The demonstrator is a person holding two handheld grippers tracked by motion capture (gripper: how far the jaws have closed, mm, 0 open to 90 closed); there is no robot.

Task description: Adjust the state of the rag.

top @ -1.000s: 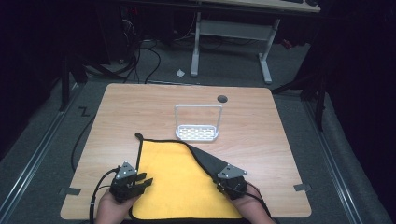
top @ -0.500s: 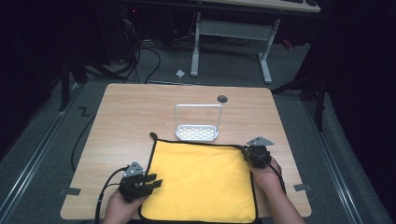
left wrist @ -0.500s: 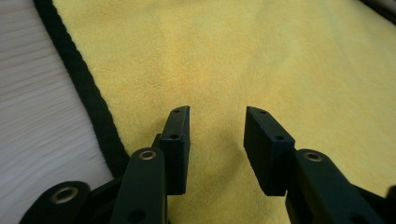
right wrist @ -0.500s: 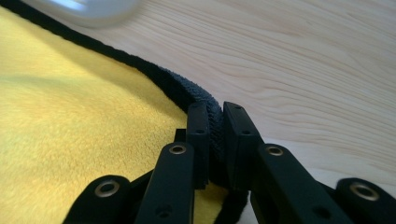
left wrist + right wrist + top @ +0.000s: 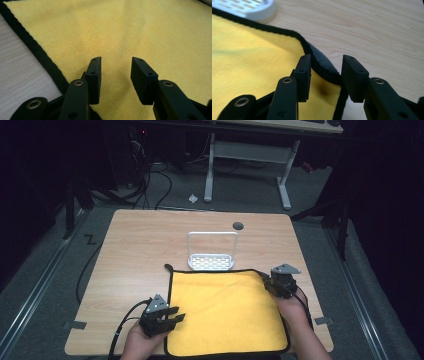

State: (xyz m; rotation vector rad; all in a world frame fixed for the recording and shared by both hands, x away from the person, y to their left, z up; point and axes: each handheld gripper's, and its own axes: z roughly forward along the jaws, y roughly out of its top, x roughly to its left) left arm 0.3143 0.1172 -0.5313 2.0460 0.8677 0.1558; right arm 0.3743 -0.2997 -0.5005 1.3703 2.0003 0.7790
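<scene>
The right hand-held gripper (image 5: 324, 77) has its jaws apart, straddling the raised black-edged corner of the yellow cloth (image 5: 249, 62) nearest the white rack (image 5: 249, 8), so it looks closest to a grasp. The left hand-held gripper (image 5: 116, 80), jaws also apart and empty, hovers over the cloth's opposite near-left edge on the surface (image 5: 135, 250).

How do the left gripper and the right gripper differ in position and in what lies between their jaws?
The left gripper is at the near left part of the yellow cloth; the right gripper is at its far right corner. The left gripper's jaws are over flat yellow surface with nothing between them; the right gripper's jaws stand on either side of the cloth's raised black corner edge. Both are open, and both rest low by the cloth on the wooden table.
</scene>
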